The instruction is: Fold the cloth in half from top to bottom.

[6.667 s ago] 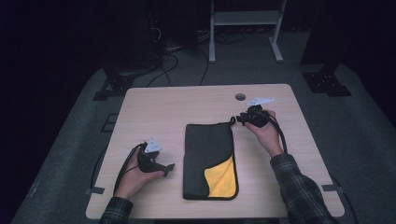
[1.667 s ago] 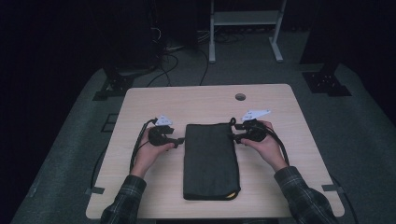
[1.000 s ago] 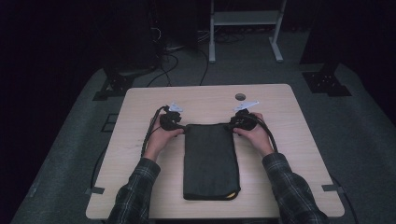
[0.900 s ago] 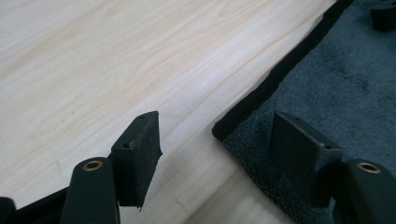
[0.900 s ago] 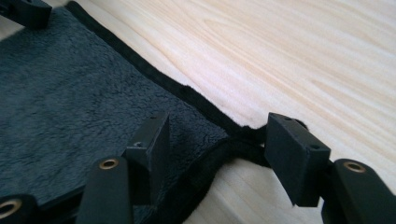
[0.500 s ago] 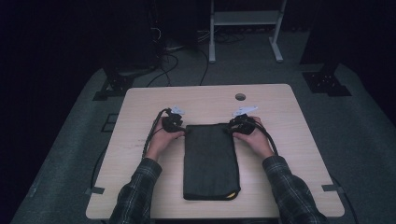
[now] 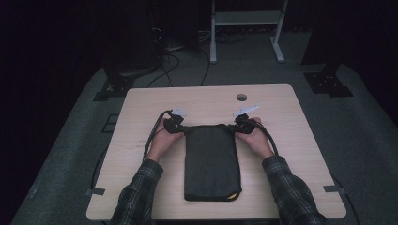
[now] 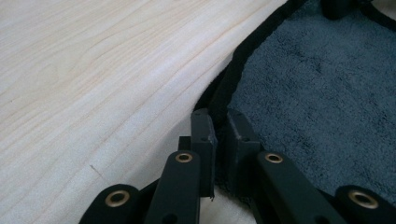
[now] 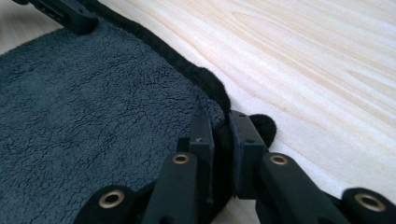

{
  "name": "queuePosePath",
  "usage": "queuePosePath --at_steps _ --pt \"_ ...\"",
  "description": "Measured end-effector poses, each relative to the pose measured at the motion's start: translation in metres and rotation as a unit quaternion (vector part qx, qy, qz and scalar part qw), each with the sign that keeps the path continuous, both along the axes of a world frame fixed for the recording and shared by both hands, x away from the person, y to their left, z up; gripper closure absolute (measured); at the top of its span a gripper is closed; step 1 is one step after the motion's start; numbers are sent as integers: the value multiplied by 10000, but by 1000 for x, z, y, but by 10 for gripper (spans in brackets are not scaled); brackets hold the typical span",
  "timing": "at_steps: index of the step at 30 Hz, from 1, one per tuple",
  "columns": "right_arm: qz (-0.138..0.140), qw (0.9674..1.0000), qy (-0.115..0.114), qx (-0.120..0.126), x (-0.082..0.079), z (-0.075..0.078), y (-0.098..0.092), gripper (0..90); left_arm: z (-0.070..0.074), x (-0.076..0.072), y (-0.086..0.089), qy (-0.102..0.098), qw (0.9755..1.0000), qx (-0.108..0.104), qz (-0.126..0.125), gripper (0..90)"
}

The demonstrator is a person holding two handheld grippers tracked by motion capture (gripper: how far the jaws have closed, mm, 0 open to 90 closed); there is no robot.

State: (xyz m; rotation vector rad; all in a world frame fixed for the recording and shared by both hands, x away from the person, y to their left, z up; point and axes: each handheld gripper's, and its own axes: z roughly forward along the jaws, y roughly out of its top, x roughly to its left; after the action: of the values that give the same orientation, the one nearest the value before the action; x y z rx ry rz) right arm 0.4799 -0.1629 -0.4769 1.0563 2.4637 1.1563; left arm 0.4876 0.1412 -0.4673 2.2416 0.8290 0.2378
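A dark grey folded cloth [image 7: 211, 161] lies lengthwise in the middle of the wooden table [image 7: 291, 140]. A small yellow bit [image 7: 231, 196] shows at its near right corner. My left gripper [image 7: 182, 129] sits at the cloth's far left corner, and its jaws have just been closing. They are shut on the cloth's black-edged corner [image 8: 219, 100], left gripper [image 8: 220, 123]. My right gripper [image 7: 233, 127] is at the far right corner. Its jaws have also just been closing and pinch the corner of the cloth [image 9: 93, 107], right gripper [image 9: 220, 123].
A round cable hole [image 7: 241, 97] lies in the table beyond the right gripper. Black cables [image 7: 152, 136] trail from both grippers towards the person. A white stand [image 7: 244, 28] and dark equipment are on the floor behind the table.
The yellow flap at the near corner has been folded flat since the earliest frame. Both hands have moved up to the cloth's far corners and have kept still there over the last second.
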Motion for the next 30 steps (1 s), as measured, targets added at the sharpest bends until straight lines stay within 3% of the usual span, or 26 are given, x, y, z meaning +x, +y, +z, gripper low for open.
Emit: queuePosePath --at_steps 4,8,10,16,17,20,24,30 --pt "-53 9999 19 -124 2 3 3 812 3 1 -2 8 9999 43 101 836" --pt "-184 9997 -76 -142 8 10 3 814 15 4 -3 -203 9997 -3 159 836" --pt "-275 9995 -148 -69 11 17 2 815 25 5 -3 -342 9991 -133 228 835" --pt "-345 9975 -568 222 16 58 -2 814 64 4 0 -960 9945 -288 302 833" --pt "-290 9965 -716 332 14 73 -3 814 70 3 1 -1036 9935 -354 305 833" --pt "-181 9955 -803 468 9 85 -6 814 81 -5 4 -1151 9922 -434 192 833" --pt "11 9952 -802 566 -4 87 -11 813 82 -17 8 -1155 9920 -518 -3 832" --pt "317 9951 -660 669 -25 76 -18 812 80 -37 11 -1137 9909 -644 -329 832"
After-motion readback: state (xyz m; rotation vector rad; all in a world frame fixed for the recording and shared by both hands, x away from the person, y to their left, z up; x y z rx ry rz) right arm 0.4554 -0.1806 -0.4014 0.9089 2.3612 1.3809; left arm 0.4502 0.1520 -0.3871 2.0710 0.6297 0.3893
